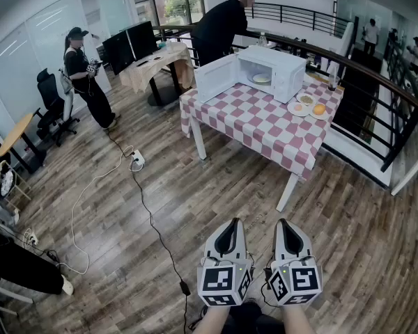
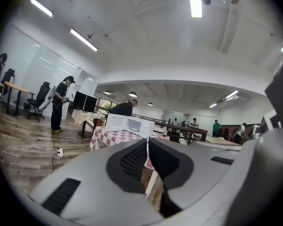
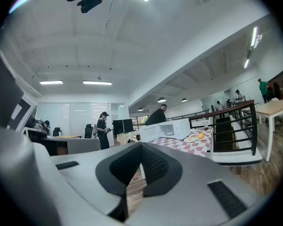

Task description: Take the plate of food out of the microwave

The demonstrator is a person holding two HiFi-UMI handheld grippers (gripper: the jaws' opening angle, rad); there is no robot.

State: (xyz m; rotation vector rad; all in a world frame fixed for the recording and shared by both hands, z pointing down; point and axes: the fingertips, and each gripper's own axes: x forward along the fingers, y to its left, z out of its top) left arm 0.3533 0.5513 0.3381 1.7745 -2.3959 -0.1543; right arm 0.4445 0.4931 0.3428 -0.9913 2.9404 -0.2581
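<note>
Currently both the left gripper [image 1: 230,228] and the right gripper [image 1: 287,227] are held level and well apart from the surface [image 1: 258,127], jaws closed together, nothing between them. The plate of food [image 1: 262,78] is seen inside the microwave [image 1: 282,65], whose door [image 1: 216,77] is swung open.

Risks, as judged:
- The cable [image 1: 150,218] on the floor could be tripped on during the approach.
- The two small plates [image 1: 305,103] beside the microwave could be knocked or taken by mistake.
- The plate could be tipped if only its rim is pinched, or caught on the cavity's lip.

The food on the plate is too small to be identified. The far rim is hidden by the cavity. The hands are cut off at the bottom edge.
</note>
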